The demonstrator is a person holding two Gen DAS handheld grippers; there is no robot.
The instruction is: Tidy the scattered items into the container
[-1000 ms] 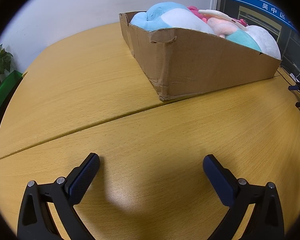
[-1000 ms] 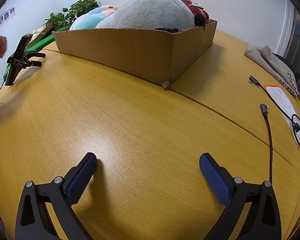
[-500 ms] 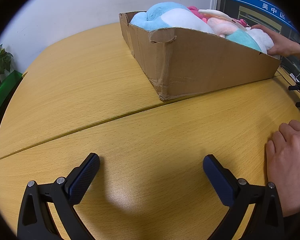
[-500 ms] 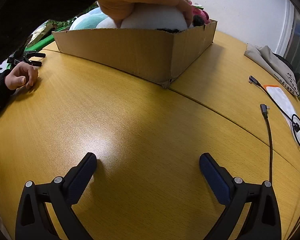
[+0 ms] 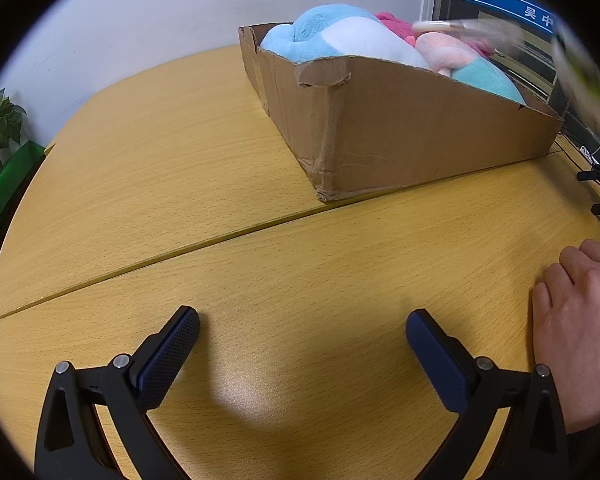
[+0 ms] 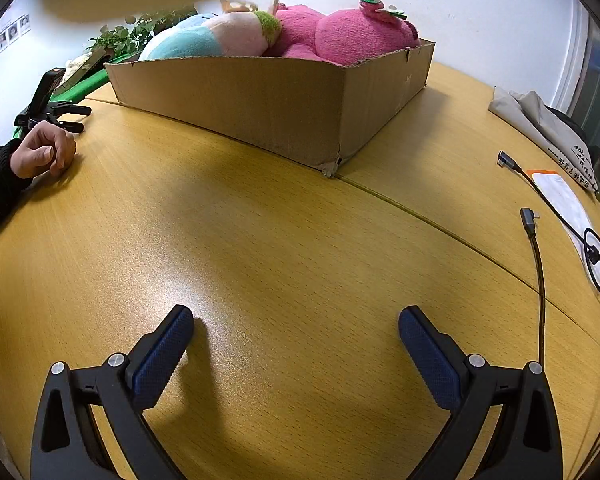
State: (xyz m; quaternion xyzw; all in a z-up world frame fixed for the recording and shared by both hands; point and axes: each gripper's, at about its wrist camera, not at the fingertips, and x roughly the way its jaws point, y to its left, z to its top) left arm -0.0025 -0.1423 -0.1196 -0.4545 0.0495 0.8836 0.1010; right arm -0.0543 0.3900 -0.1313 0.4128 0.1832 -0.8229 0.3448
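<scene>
1. Left wrist view, lower part of the frame: the left tool (image 5: 302, 322) sits low over the desk (image 5: 148, 168), its jaws spread wide with nothing between them and only bare wood in the gap.
2. Upper centre to upper right of that frame: the cardboard box (image 5: 400, 136) stands ahead and to the right of the left tool, its long side running off toward the right edge; plush toys (image 5: 340, 36) are heaped inside above the rim.
3. Lower right of the same frame: a bare hand (image 5: 576, 320) rests flat on the desk just beside the right finger.
4. Right wrist view, lower part of the frame: the right tool (image 6: 296, 320) is likewise wide apart and empty.
5. Upper centre there: the box lies ahead, slightly left of the right tool; neither tool looks clearly nearer.
6. No loose toy shows on the desk in either view, so by my judgement nothing is ready to pick up; a blurred pale shape crosses the top left of the frame and I cannot tell what it is.
</scene>
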